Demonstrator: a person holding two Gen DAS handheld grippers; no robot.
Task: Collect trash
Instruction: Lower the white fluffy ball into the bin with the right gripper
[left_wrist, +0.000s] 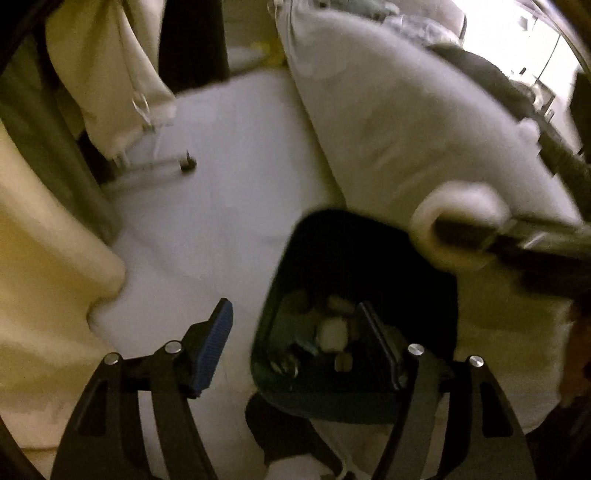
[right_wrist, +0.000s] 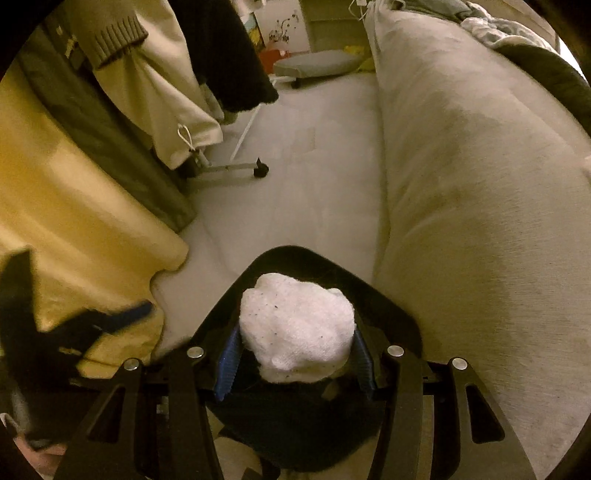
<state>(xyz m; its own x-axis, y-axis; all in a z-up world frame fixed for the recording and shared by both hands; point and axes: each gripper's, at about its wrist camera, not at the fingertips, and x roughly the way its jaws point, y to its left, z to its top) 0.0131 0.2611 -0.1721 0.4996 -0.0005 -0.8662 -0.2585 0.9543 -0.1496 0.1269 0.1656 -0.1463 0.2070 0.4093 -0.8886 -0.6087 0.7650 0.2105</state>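
Note:
A black bin (right_wrist: 391, 295) stands on the pale floor below both grippers. My right gripper (right_wrist: 297, 339) is shut on a white crumpled tissue wad (right_wrist: 295, 325), held just over the bin's mouth. In the left wrist view the bin (left_wrist: 269, 295) holds several pieces of trash (left_wrist: 330, 332), among them white wads. My left gripper (left_wrist: 295, 314) hangs open over the bin's left rim, with nothing between its blue pads (left_wrist: 214, 343). The right gripper (left_wrist: 480, 236) with its wad (left_wrist: 432, 221) shows blurred at upper right there. The left gripper (right_wrist: 92, 328) appears blurred at left in the right wrist view.
A long pale cushion (right_wrist: 461, 184) runs along the right side. Hanging clothes (right_wrist: 155, 103) on a wheeled rack (right_wrist: 261, 170) and a yellow fabric (right_wrist: 74, 221) fill the left. Pale floor (right_wrist: 295, 166) lies between them.

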